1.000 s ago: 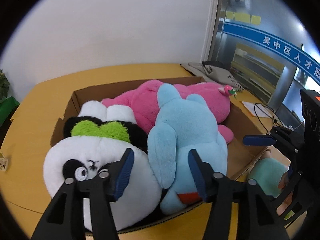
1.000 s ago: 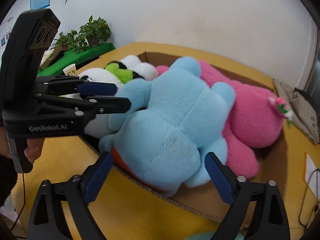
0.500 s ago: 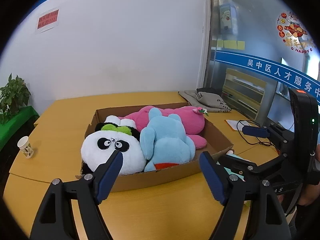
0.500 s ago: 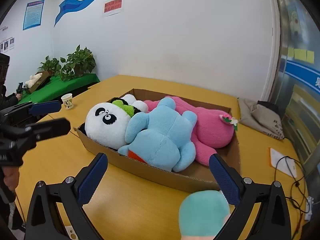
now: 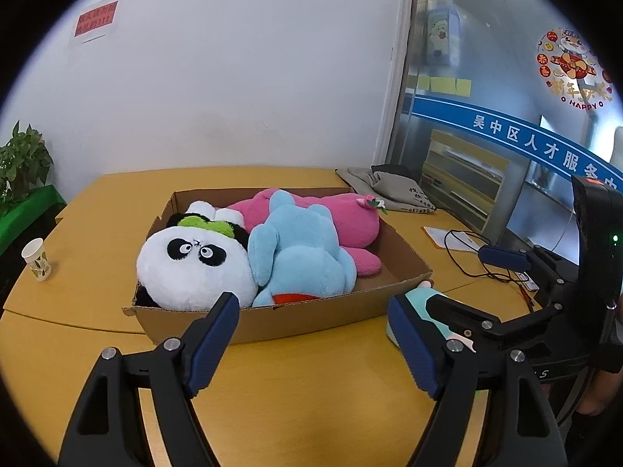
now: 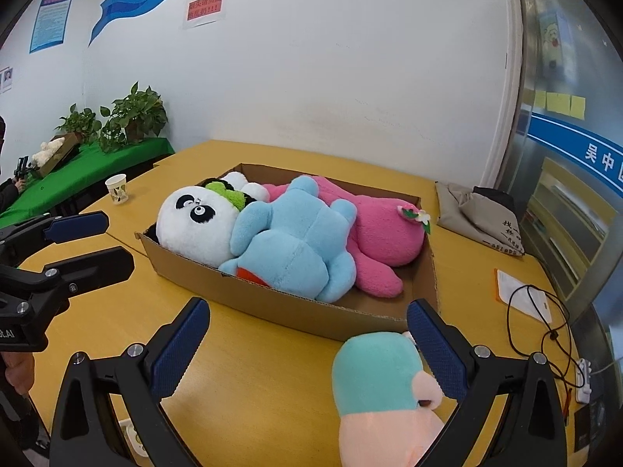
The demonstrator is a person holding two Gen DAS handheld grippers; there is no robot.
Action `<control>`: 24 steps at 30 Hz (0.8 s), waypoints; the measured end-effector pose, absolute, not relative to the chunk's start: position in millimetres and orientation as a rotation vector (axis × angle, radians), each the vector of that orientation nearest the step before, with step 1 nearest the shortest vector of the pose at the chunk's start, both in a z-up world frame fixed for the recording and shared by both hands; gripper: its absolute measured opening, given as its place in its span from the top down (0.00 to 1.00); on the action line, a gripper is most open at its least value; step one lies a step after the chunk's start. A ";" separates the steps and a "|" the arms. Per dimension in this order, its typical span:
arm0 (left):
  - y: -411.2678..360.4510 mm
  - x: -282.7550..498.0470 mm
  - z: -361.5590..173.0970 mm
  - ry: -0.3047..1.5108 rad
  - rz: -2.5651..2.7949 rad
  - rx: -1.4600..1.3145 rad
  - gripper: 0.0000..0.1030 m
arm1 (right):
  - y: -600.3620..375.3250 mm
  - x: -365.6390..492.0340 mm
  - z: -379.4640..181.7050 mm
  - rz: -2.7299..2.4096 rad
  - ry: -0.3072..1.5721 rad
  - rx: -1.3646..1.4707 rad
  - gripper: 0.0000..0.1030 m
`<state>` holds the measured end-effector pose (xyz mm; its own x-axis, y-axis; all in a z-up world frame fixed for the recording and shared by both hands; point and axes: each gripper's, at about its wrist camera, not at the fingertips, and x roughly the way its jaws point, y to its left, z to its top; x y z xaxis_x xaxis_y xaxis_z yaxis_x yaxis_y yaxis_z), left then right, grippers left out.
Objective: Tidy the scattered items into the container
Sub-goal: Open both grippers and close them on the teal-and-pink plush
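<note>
I've pulled both grippers back from the cardboard box (image 6: pixel 296 311); panda, blue and pink plushes stay inside. Left gripper (image 5: pixel 313 344) and right gripper (image 6: pixel 307 346) jaws open, empty. Teal-capped plush (image 6: pixel 381 385) on table next.

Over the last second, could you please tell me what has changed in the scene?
Both tools pulled back from the cardboard box: the left hand-held gripper, which was over the panda plush and blue plush, and the right hand-held gripper now hang open above the table. Nothing was grasped. The teal-and-peach plush came into view, outside the box. The pink plush and the others stayed put.
</note>
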<state>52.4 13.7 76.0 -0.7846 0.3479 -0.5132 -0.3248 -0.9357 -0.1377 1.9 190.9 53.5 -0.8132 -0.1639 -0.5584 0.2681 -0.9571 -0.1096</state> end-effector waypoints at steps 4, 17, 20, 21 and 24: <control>15.2 51.1 70.3 -0.069 2.658 -0.798 0.23 | 193.6 2.2 49.2 -2.776 0.264 0.845 0.00; 9.0 40.0 45.4 -0.123 2.610 -0.904 0.23 | 248.9 19.7 36.8 -2.837 0.151 0.834 0.00; 12.5 33.7 35.6 -0.148 2.575 -0.935 0.23 | 273.3 22.6 21.8 -2.827 0.167 0.923 0.00; 14.8 31.6 32.3 -0.156 2.560 -0.947 0.23 | 280.3 22.3 14.0 -2.807 0.171 0.968 0.00; 22.5 24.6 23.4 -0.189 2.501 -0.982 0.23 | 288.6 18.1 -17.1 -2.744 0.214 1.124 0.00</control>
<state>24.6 22.5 23.4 -0.6486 0.4505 -0.6134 -0.3532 -0.8921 -0.2818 18.1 288.6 -17.1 -0.7018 -0.1004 -0.7052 0.2088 -0.9755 -0.0689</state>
